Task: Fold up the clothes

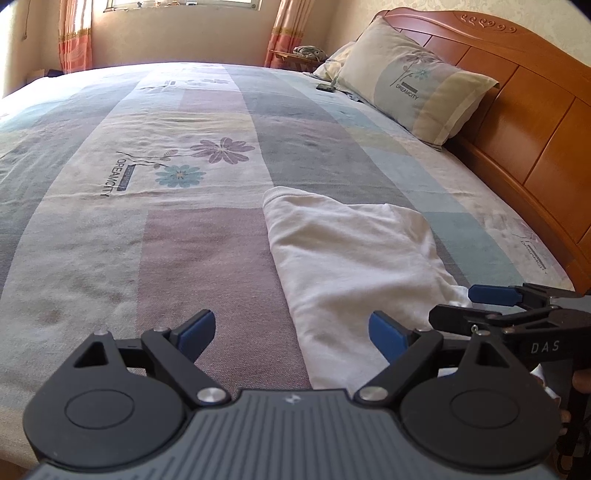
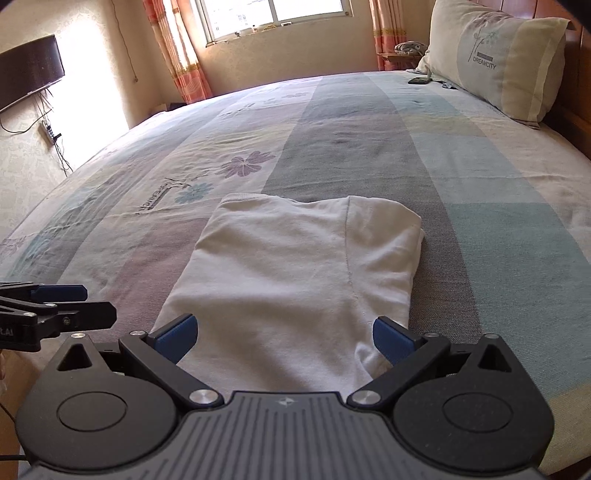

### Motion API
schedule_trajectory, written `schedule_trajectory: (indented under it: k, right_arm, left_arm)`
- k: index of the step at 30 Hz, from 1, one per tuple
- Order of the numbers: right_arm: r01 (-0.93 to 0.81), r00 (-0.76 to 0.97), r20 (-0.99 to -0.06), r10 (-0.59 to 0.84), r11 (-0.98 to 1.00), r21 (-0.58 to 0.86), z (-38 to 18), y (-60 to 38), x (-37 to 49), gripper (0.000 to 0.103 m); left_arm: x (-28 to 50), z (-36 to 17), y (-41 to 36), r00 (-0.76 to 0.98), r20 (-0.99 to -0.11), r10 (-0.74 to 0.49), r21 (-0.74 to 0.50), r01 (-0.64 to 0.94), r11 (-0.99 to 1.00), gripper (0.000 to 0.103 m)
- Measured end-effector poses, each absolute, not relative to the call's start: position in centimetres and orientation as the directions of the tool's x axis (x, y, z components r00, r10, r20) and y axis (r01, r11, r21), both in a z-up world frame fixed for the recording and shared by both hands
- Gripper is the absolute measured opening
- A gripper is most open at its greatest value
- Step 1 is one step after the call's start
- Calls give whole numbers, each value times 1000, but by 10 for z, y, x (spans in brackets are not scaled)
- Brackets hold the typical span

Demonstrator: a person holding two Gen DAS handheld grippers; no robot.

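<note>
A white garment [image 2: 295, 269] lies folded into a narrow strip on the patterned bedspread [image 2: 498, 184], running away from me toward the window. My right gripper [image 2: 284, 338] hovers open over its near end, the blue pads spread to either side of the cloth with nothing pinched. My left gripper [image 1: 291, 332] is open too, and sits above the bedspread [image 1: 147, 240] at the left edge of the garment [image 1: 351, 266]. Each gripper shows in the other's view: the right gripper [image 1: 476, 302] at the right, the left gripper [image 2: 88, 302] at the left.
A pillow [image 1: 413, 88] leans on the wooden headboard [image 1: 535, 129] at the right. A dark phone-like thing [image 2: 419, 80] lies near the pillow [image 2: 498, 59]. A curtained window [image 2: 273, 14] is beyond the bed. A dark screen [image 2: 26, 79] hangs on the left wall.
</note>
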State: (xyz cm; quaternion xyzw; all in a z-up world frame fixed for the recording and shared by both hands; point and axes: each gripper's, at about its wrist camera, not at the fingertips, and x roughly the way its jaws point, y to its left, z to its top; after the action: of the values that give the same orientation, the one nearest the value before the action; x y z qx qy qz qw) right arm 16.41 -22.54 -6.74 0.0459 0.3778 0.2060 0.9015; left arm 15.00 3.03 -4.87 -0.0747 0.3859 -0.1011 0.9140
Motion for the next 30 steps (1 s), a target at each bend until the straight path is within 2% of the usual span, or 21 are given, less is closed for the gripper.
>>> schedule_trajectory:
  k: [4, 8, 17, 24, 30]
  right_arm:
    - [-350, 594, -688, 417, 904, 246, -73, -220, 151, 103]
    - [-289, 563, -738, 373, 925, 248, -86, -223, 140, 103]
    - [-330, 587, -705, 397, 913, 239, -70, -216, 109, 103]
    - [-352, 573, -694, 436, 896, 272, -74, -219, 108, 103]
    - [-326, 561, -693, 453, 890, 318, -85, -233, 122, 103]
  left_arm:
    - [138, -38, 28, 699, -668, -257, -217, 147, 965, 90]
    - [124, -29, 26, 713, -647, -270, -220, 165, 961, 90]
    - [91, -18, 19, 735, -618, -279, -222, 178, 959, 91]
    - [97, -20, 11, 714, -655, -248, -199, 153, 968, 92]
    - [118, -30, -6, 683, -671, -288, -215, 192, 957, 92]
